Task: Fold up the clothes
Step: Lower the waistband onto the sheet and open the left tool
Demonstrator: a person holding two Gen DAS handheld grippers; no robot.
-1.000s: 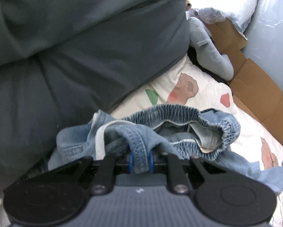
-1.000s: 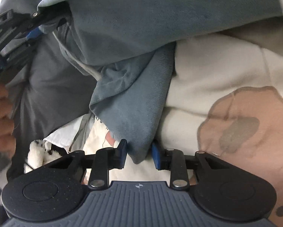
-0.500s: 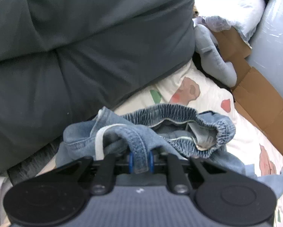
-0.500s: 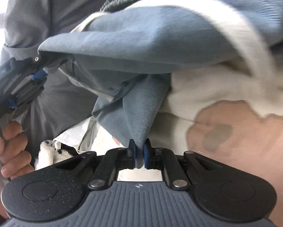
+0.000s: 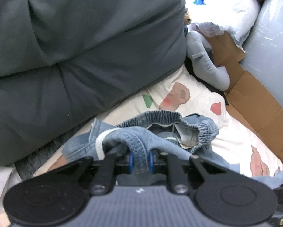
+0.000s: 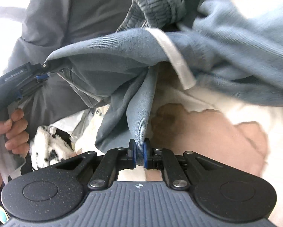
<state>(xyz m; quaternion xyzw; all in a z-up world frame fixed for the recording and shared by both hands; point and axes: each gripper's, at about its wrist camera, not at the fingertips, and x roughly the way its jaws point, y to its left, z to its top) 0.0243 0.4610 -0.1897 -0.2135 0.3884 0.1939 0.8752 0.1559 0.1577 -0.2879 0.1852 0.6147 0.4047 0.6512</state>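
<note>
A pair of light blue denim trousers (image 5: 166,130) with an elastic waistband and a white stripe lies bunched on a patterned white bedsheet (image 5: 196,102). My left gripper (image 5: 140,160) is shut on a stitched fold of the denim trousers. In the right wrist view the denim trousers (image 6: 226,43) hang lifted overhead, and my right gripper (image 6: 139,154) is shut on a hanging edge of them. The left gripper (image 6: 44,71) shows at the left of that view, held by a hand (image 6: 11,130), pinching another corner of the cloth.
A large dark grey duvet (image 5: 81,43) fills the left and back. A grey stuffed toy (image 5: 205,56), brown cardboard (image 5: 254,102), a white pillow (image 5: 226,5) and a pale blue wall panel (image 5: 273,43) lie at the right. A spotted white plush (image 6: 46,145) sits low left.
The right gripper has closed on the denim edge and raised it. The trousers have lifted higher off the sheet, with the waistband now overhead. The left gripper keeps its hold and has pulled back slightly.
</note>
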